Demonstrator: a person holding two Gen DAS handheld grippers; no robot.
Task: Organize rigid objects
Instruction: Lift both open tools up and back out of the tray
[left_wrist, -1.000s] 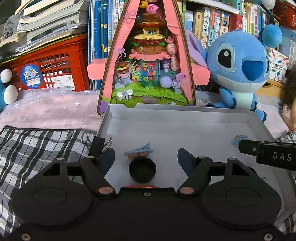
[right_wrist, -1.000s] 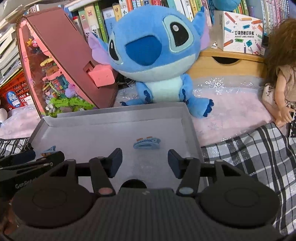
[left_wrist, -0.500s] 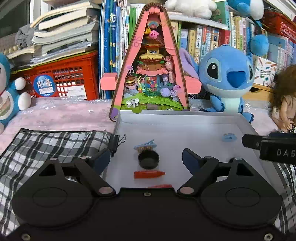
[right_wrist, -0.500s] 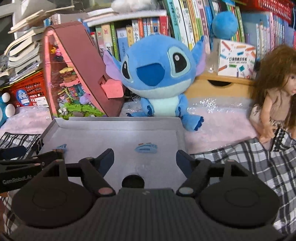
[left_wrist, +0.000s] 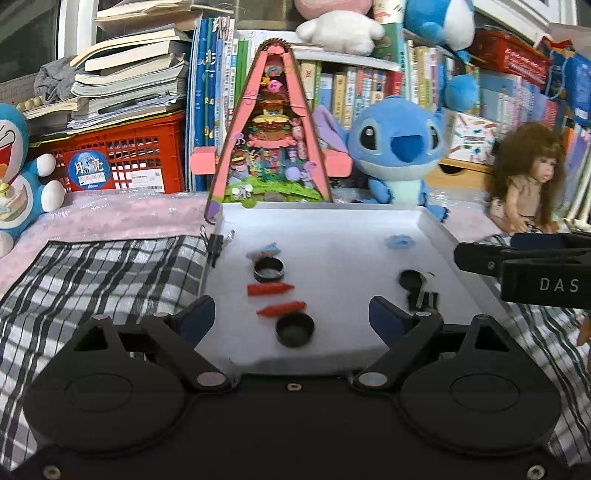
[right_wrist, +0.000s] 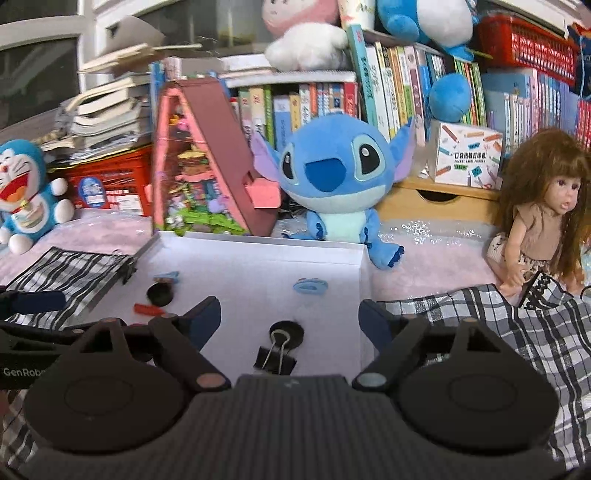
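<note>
Background: shelves of books (right_wrist: 399, 74), a blue plush (right_wrist: 334, 181), a doll (right_wrist: 543, 225).
Surface: pink cover with a checked cloth (left_wrist: 92, 269) at each side.
Tray (left_wrist: 332, 221): white, holding two black caps (left_wrist: 269, 268) (left_wrist: 295, 329), two red crayons (left_wrist: 270, 289) (left_wrist: 282, 308), two blue clips (left_wrist: 264, 251) (right_wrist: 310, 286), and a binder clip (right_wrist: 275, 358) touching a third black cap (right_wrist: 286, 330).
Left gripper (left_wrist: 291, 317): jaws wide apart, empty, above the tray's near edge.
Right gripper (right_wrist: 290, 317): jaws wide apart, empty, over the binder clip.

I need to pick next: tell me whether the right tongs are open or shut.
Open. In the right wrist view the right tongs have their fingers spread wide, holding nothing; the binder clip lies on the tray between them.
</note>
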